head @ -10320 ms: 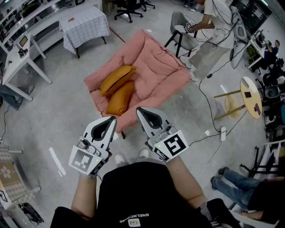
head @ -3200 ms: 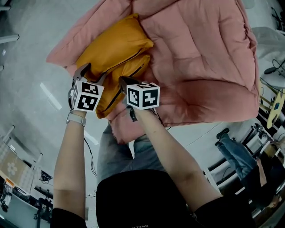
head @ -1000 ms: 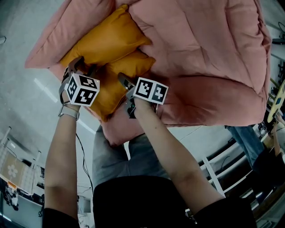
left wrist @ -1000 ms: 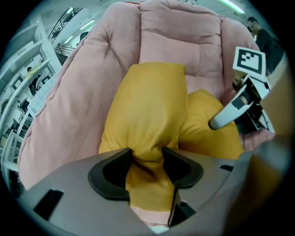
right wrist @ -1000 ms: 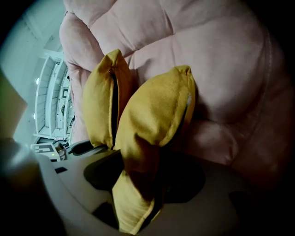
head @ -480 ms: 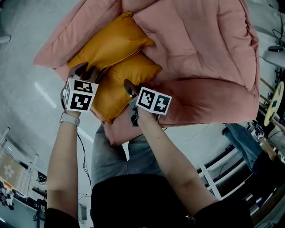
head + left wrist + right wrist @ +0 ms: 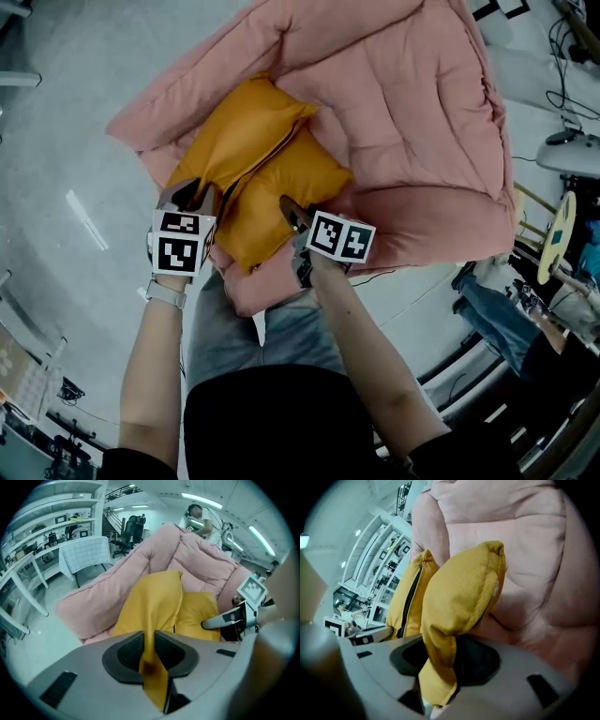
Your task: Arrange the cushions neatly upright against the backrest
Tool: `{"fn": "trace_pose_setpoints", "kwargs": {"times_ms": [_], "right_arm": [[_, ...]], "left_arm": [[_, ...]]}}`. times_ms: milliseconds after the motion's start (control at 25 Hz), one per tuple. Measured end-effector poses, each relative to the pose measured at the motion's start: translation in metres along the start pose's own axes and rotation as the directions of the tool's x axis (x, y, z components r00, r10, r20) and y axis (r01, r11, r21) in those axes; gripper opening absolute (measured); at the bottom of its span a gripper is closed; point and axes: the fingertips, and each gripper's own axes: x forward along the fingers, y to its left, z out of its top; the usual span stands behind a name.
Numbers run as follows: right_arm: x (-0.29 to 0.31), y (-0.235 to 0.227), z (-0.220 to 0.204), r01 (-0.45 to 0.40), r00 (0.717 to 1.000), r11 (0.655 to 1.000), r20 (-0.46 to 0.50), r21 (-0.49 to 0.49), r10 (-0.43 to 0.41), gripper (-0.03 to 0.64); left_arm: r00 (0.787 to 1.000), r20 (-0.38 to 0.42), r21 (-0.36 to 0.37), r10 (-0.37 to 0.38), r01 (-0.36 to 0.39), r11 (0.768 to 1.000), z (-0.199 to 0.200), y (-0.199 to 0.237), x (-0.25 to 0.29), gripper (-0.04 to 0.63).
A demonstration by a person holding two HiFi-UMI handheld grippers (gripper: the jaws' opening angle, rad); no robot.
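Two orange cushions lie side by side on the pink sofa [image 7: 412, 112]. My left gripper [image 7: 195, 197] is shut on the near corner of the left cushion [image 7: 234, 131]; its jaws have just been closing, and a thin flap of the orange fabric [image 7: 154, 602] is pinched between the pads. My right gripper [image 7: 293, 216] is shut on a bunched corner of the right cushion [image 7: 291, 187], its jaws also having just closed on the fabric [image 7: 461, 597]. The zip of the left cushion [image 7: 407, 599] faces the right one. Both cushions hang lifted at their near ends.
The sofa's padded backrest [image 7: 187, 550] rises behind the cushions, its armrest [image 7: 98, 606] at the left. A round wooden side table [image 7: 560, 234] and a person's legs in jeans [image 7: 487, 300] are at the right. A table with a checked cloth [image 7: 86, 555] stands farther off.
Both grippers have closed on the cushions' near corners and risen, pulling the near ends up off the seat. The cushions now stand steeper against each other.
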Motion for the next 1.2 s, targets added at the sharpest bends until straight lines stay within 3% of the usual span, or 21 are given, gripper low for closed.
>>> {"fn": "trace_pose_setpoints", "kwargs": {"times_ms": [120,280,440,680,880,1040,1200], "right_arm": [[0.004,0.017,-0.003,-0.018,0.999,0.996,-0.044,-0.088,0.014,0.189],[0.012,0.046,-0.01,-0.044,0.994,0.977,-0.106,-0.208,0.023,0.189],[0.033,0.071,-0.017,-0.044,0.989,0.948,-0.149,-0.315,-0.004,0.189],[0.044,0.076,-0.011,-0.012,0.99,0.938,-0.136,-0.347,-0.038,0.19],[0.023,0.062,0.021,0.014,0.995,0.945,-0.093,-0.327,-0.047,0.19],[0.001,0.054,0.054,0.039,0.993,0.917,-0.088,-0.396,-0.08,0.19],[-0.015,0.048,0.077,0.052,0.988,0.886,-0.103,-0.461,-0.112,0.19]], "left_arm": [[1.0,0.004,-0.065,-0.001,0.001,0.998,-0.021,0.002,-0.019,0.081],[1.0,0.006,-0.088,0.018,-0.018,0.996,-0.053,0.002,-0.043,0.078],[0.998,0.002,-0.166,0.062,-0.06,0.984,-0.082,0.029,-0.043,0.08],[0.997,-0.051,-0.249,0.061,-0.072,0.966,-0.117,0.064,-0.005,0.083],[0.999,-0.036,-0.211,0.016,-0.023,0.977,-0.122,0.058,0.017,0.083],[1.0,-0.01,-0.194,-0.008,0.006,0.981,-0.121,0.046,0.028,0.088],[1.0,0.011,-0.197,0.013,-0.011,0.98,-0.126,0.049,0.033,0.089]]}}
